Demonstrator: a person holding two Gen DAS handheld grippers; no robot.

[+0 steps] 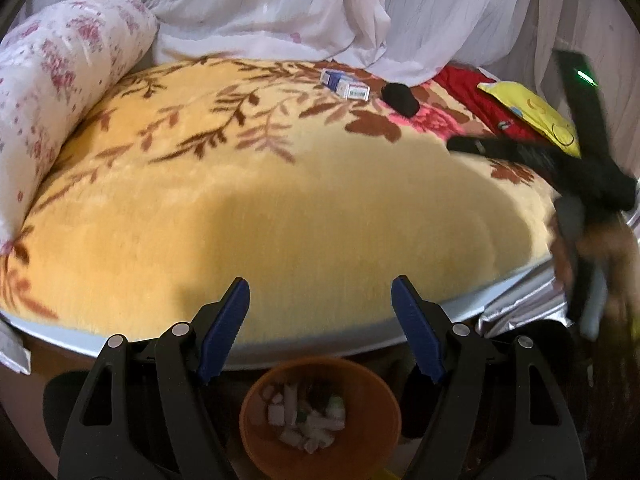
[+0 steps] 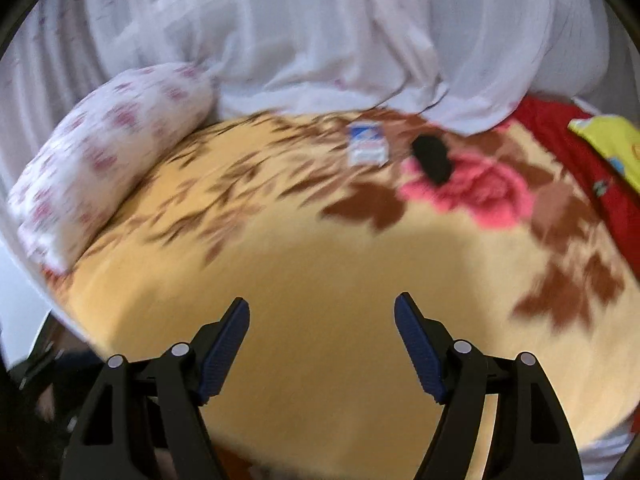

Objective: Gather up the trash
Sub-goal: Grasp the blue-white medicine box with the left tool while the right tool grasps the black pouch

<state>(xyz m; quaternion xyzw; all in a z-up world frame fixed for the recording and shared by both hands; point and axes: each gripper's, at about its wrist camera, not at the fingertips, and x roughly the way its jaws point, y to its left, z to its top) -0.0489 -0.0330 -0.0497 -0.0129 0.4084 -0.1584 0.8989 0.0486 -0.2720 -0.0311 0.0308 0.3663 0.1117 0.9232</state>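
Past bed edge (image 1: 320, 350): bare blanket (image 1: 304, 216)

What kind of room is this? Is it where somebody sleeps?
Most likely a bedroom. A fluffy yellow flowered blanket covers what looks like a bed, a flowered pillow lies along its side, and thin white curtains hang behind it.

Home bedroom: bed with plush floral blanket (image 1: 300, 208), flowered bolster pillow (image 1: 60, 92) at ten o'clock, sheer curtain (image 1: 280, 4) at twelve.
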